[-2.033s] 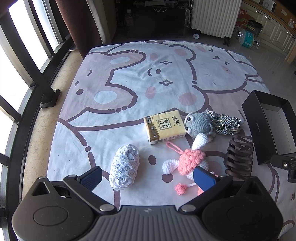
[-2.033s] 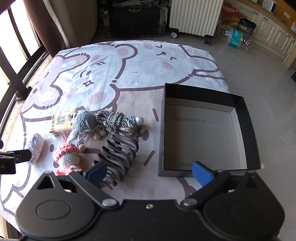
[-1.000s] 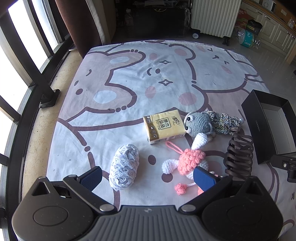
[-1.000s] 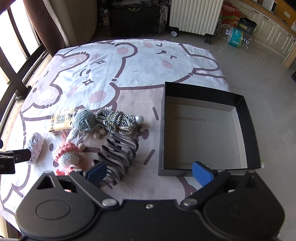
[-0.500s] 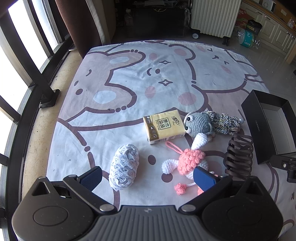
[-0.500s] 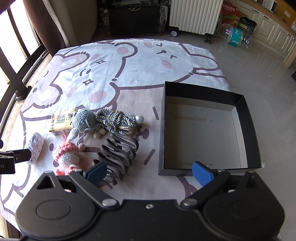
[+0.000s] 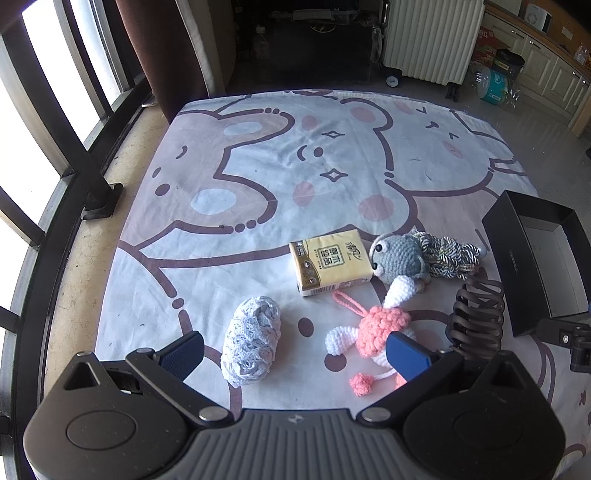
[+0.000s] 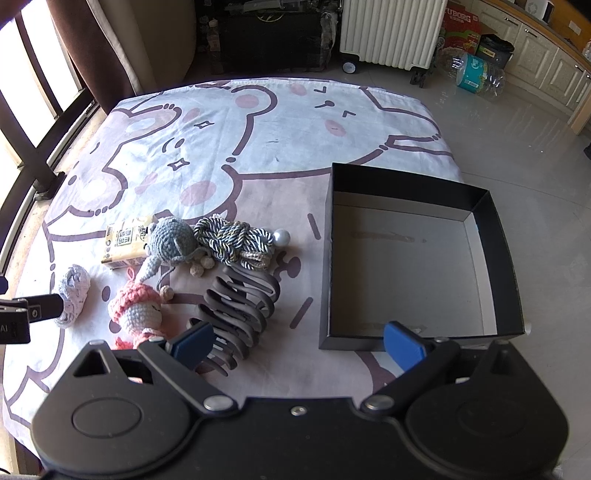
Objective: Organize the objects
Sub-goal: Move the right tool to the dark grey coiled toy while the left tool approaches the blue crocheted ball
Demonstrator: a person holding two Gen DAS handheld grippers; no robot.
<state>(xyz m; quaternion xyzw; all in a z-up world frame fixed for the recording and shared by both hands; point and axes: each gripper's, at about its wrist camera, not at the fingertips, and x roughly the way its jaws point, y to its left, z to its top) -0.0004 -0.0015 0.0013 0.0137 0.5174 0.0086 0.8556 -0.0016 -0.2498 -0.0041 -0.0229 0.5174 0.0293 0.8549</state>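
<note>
Cartoon bear sheet (image 7: 295, 162) spread on a tiled floor, radiator (image 8: 391, 29) behind it. Stuff is bunched near the sheet's front edge: tissue pack (image 7: 330, 261), grey doll (image 7: 397, 255), rope (image 7: 448, 251), pink doll (image 7: 380, 329), blue yarn (image 7: 252, 334) and a dark hair claw (image 8: 238, 306). Black box (image 8: 495, 258) sits at the right edge with nothing in it. Left gripper (image 7: 295, 350) and right gripper (image 8: 297, 341) both hang spread wide, holding nothing.
</note>
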